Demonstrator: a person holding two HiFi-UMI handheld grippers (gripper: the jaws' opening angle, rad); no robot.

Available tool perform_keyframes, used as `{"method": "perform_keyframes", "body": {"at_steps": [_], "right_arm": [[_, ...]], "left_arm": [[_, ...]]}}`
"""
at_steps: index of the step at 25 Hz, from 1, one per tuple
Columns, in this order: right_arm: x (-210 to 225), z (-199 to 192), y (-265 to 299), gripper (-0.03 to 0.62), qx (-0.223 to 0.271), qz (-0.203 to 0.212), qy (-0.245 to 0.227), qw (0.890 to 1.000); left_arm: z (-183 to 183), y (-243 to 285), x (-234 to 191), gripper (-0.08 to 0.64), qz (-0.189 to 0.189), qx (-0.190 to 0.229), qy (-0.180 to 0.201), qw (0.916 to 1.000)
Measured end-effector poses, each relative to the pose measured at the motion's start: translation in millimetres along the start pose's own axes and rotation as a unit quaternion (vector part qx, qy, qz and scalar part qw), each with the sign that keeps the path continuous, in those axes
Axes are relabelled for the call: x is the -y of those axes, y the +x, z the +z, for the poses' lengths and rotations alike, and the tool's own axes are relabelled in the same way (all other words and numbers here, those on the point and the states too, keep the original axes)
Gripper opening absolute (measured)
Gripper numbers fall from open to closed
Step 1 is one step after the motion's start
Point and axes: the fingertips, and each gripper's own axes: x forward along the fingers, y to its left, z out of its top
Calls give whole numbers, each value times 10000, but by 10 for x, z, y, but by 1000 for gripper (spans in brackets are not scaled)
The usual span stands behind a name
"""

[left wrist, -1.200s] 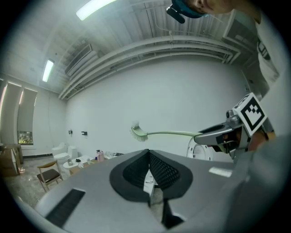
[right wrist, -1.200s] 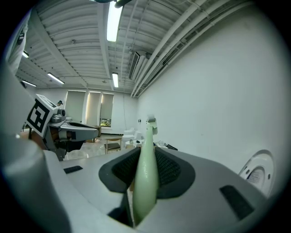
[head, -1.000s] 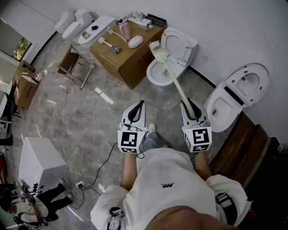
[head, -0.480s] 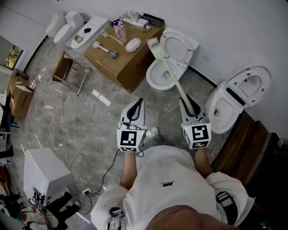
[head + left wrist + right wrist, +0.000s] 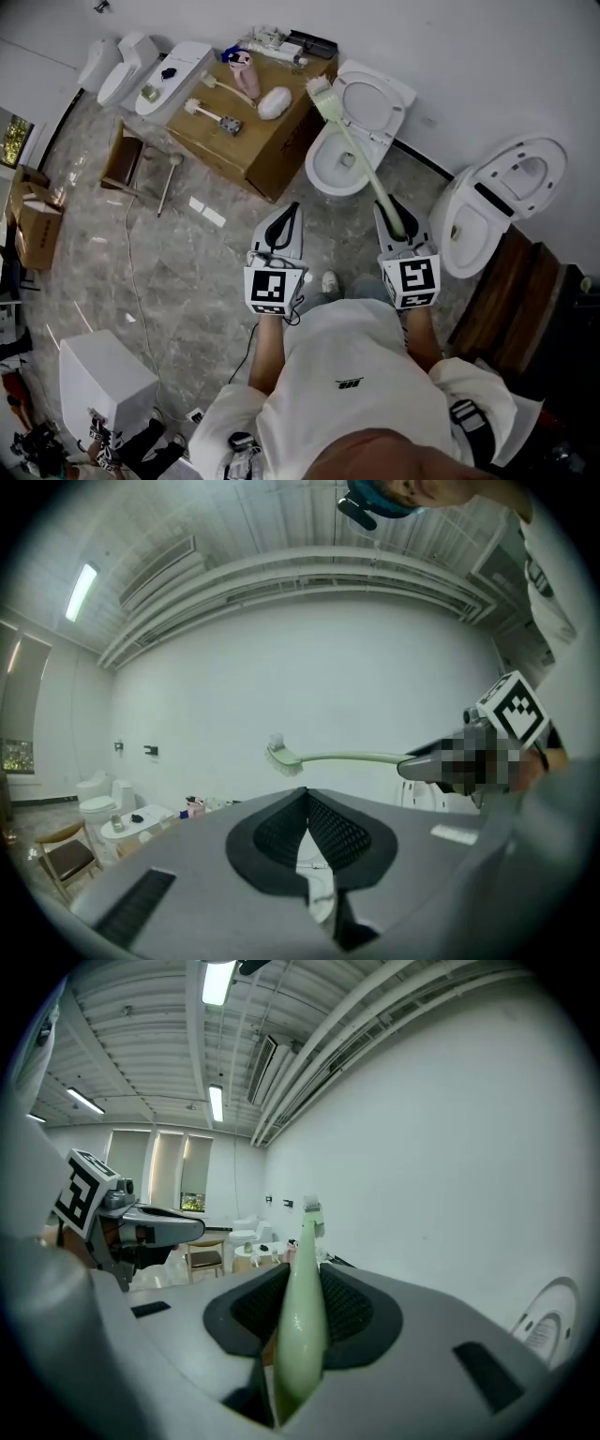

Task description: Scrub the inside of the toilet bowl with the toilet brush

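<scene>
A white toilet (image 5: 370, 98) with its lid up stands by the far wall, its bowl (image 5: 330, 169) open to view. My right gripper (image 5: 392, 216) is shut on the handle of a pale green toilet brush (image 5: 361, 164). The brush slants up and left over the bowl, with its bristle head (image 5: 322, 92) in the air beside the raised lid. In the right gripper view the handle (image 5: 302, 1312) fills the gap between the jaws of the right gripper (image 5: 302, 1279). My left gripper (image 5: 286, 220) is shut and holds nothing. It is level with the right one, to the left of the toilet.
A cardboard box (image 5: 272, 141) left of the toilet carries other brushes and a pink bottle. A second open toilet (image 5: 487, 202) stands at the right beside a dark wooden bench (image 5: 525, 309). A wooden chair (image 5: 127, 159), more toilets (image 5: 117, 66) and a white box (image 5: 103, 394) are at the left.
The room has slid a little across the head view as the head moved. Both grippers and the brush keep nearly the same pose, with the brush head still raised beside the lid.
</scene>
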Motion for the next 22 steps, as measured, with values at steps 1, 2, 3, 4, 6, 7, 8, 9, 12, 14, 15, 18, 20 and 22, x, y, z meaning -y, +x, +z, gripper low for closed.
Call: {"method": "perform_keyframes", "body": {"at_steps": [1,2,3,4,6,7,8,9,12,14,15,18,20,22], "right_arm": [[-1,-2,39,92,-10,-25,3,10000],[3,-6,75,92,-26,-44,6,10000],[7,-12,109,92,-46,-59,11,10000],[9,-14,146,92,-66,-71,14,10000],[3,3,237,92,-85,-80,-3,9999],[-1,17,285,92,-85,-72,-17,9999],[-4,32,331,92,-80,-60,-29,9999],[-4,46,375,92,-71,-48,-37,10000],[17,62,506,92,-55,-36,-44,10000],[41,58,596,92,-74,-34,-35,10000],[58,61,641,92,-83,-24,-32,10000],[131,64,787,92,-84,1,-23,10000],[186,44,909,92,-87,21,6,10000],[249,20,1073,92,-105,56,60,9999]], "left_arm": [[-13,32,-43,9,-12,-2,2,10000],[-23,65,-78,9,-24,-2,-1,10000],[-28,95,-107,9,-42,-1,-8,10000],[-29,122,-135,9,-61,2,-11,10000],[-21,178,-203,9,-78,10,-8,10000],[-16,208,-239,9,-77,14,-9,10000],[-13,239,-273,9,-74,18,-10,10000],[-14,270,-303,9,-73,21,-5,10000],[-21,367,-388,9,-63,28,3,10000],[-30,435,-446,9,-43,19,-11,10000],[-33,475,-470,9,-34,16,-20,10000],[-42,624,-530,9,-27,5,-17,10000],[-68,744,-577,9,-26,-21,-13,10000],[-98,897,-639,9,-30,-60,-10,10000]]}}
